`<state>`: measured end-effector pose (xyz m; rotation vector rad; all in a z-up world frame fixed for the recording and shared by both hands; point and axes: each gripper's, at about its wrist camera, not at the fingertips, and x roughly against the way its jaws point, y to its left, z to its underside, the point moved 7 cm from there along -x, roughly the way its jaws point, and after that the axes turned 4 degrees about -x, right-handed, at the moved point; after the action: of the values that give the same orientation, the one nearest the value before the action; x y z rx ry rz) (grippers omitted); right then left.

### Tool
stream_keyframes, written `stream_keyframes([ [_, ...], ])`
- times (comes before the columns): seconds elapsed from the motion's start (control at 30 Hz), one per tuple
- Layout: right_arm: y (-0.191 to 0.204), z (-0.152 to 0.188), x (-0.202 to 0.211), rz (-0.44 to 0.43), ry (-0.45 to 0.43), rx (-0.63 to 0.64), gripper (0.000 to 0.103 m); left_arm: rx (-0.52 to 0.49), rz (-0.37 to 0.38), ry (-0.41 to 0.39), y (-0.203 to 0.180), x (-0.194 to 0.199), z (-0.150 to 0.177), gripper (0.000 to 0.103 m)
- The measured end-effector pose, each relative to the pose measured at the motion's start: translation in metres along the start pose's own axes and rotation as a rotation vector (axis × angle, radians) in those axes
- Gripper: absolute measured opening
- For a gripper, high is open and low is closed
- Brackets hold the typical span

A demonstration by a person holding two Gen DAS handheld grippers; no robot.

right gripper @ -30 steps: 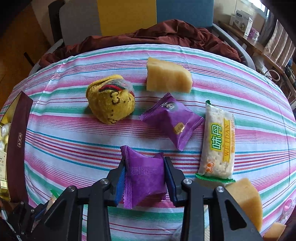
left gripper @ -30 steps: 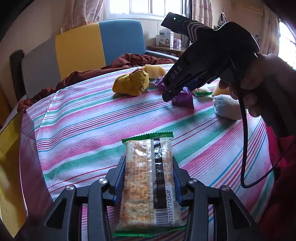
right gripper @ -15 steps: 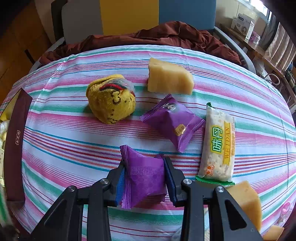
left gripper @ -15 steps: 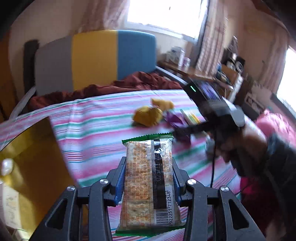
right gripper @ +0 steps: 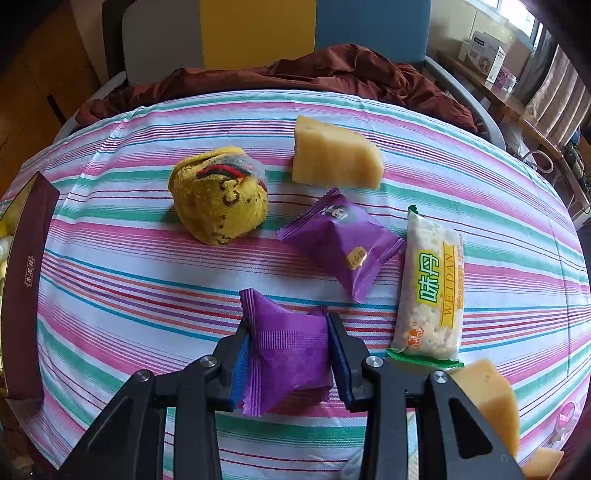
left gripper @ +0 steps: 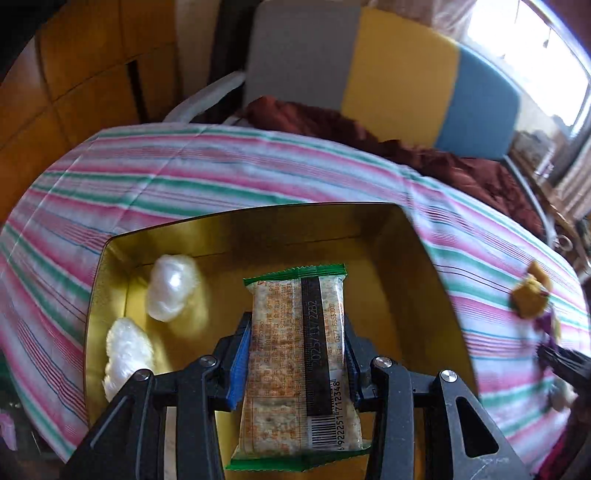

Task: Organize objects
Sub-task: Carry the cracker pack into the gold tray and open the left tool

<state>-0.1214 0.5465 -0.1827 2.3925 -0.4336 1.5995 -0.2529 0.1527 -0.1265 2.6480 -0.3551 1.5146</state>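
In the left wrist view my left gripper [left gripper: 295,325] is shut on a green-edged cracker packet [left gripper: 295,365], held over the gold inside of an open box [left gripper: 391,258]. Two white wrapped sweets [left gripper: 171,288] lie in the box at the left. In the right wrist view my right gripper [right gripper: 288,328] is shut on a purple snack packet [right gripper: 288,354] just above the striped cloth. Ahead of it lie a second purple packet [right gripper: 341,240], a white and green rice cracker bar [right gripper: 430,288], a yellow knitted sock ball [right gripper: 218,199] and a pale yellow sponge wedge [right gripper: 336,155].
The box's dark maroon side [right gripper: 27,280] runs along the table's left edge. Another sponge wedge [right gripper: 491,398] sits at the near right. A chair with grey, yellow and blue panels [right gripper: 258,33] and a dark red cloth [right gripper: 332,74] stand behind the table.
My left gripper has swung left with the cracker packet, from over the striped cloth to over the gold box. The right gripper has stayed put with its purple packet.
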Motion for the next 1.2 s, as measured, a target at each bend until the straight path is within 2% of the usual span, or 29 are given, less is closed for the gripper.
stream_keyframes([
  [0.07,0.001,0.001,0.001,0.001,0.000,0.000,0.038,0.014,-0.035,0.007,0.012,-0.008,-0.002,0.043],
  [0.2,0.002,0.003,0.003,0.004,0.000,0.002,0.038,-0.022,-0.093,0.013,0.016,-0.019,-0.006,0.043],
  [0.43,0.001,0.001,0.001,0.004,0.001,0.004,0.038,0.001,-0.170,0.044,0.032,-0.040,-0.010,0.043],
  [0.6,0.001,0.002,0.002,0.005,0.000,0.004,0.038,0.012,-0.195,0.067,0.041,-0.049,-0.004,0.044],
  [0.77,0.000,0.002,0.001,0.007,0.002,0.006,0.038,0.016,-0.195,0.051,0.045,-0.048,-0.002,0.045],
  [0.9,0.001,0.003,-0.001,0.015,0.011,0.014,0.038,-0.011,-0.182,0.013,0.039,-0.033,-0.004,0.045],
  [1.0,0.000,0.004,0.000,0.019,0.006,0.016,0.038,-0.046,-0.169,-0.061,0.033,-0.004,-0.005,0.045],
  [1.2,-0.002,0.005,0.002,0.029,-0.007,0.006,0.037,-0.032,-0.065,-0.184,0.031,0.066,0.014,0.046],
])
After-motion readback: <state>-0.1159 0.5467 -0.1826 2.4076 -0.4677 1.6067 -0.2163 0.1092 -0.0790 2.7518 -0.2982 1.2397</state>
